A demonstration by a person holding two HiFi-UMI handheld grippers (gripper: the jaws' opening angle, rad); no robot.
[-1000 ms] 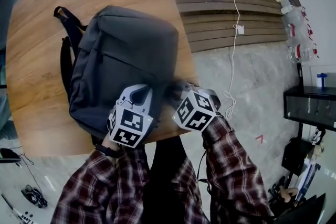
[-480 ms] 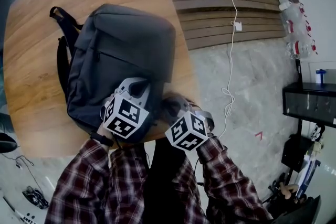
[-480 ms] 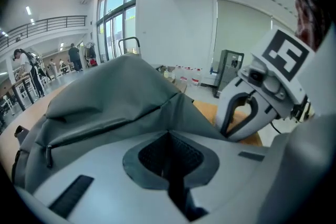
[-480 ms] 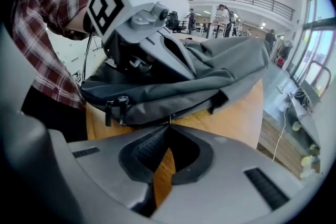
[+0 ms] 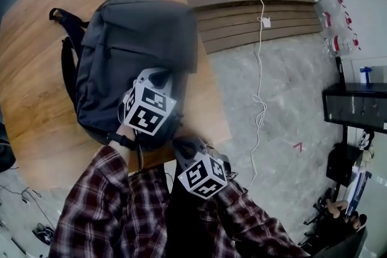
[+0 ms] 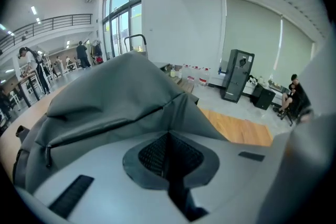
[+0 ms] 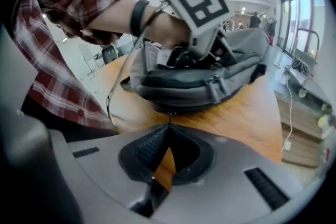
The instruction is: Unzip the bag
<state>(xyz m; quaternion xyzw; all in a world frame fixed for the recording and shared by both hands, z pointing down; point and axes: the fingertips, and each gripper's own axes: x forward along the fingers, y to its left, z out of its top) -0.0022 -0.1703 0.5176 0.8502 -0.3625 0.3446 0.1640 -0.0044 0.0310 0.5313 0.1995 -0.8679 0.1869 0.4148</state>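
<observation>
A dark grey backpack (image 5: 136, 51) lies flat on the round wooden table (image 5: 36, 106), its straps (image 5: 65, 63) to the left. My left gripper (image 5: 155, 78) rests on the bag's near end, shut on a fold of its fabric (image 6: 157, 97). Further back, my right gripper (image 5: 185, 145) hangs at the table's near edge beside the bag's near corner. In the right gripper view it (image 7: 169, 126) is shut on the small zipper pull (image 7: 169, 114), which hangs from the bag's near rim (image 7: 199, 93). How far the zip stands parted is hidden.
The table's right edge (image 5: 217, 99) drops to a grey stone floor with a white cable (image 5: 259, 69) trailing across it. Wooden steps (image 5: 254, 15) and bottles (image 5: 329, 9) lie beyond, and a black cabinet (image 5: 357, 109) stands at the right. People stand far off in the hall (image 6: 81, 52).
My right gripper has drawn back toward my body and leftward, away from the bag's corner. The left gripper stays on the bag's near end.
</observation>
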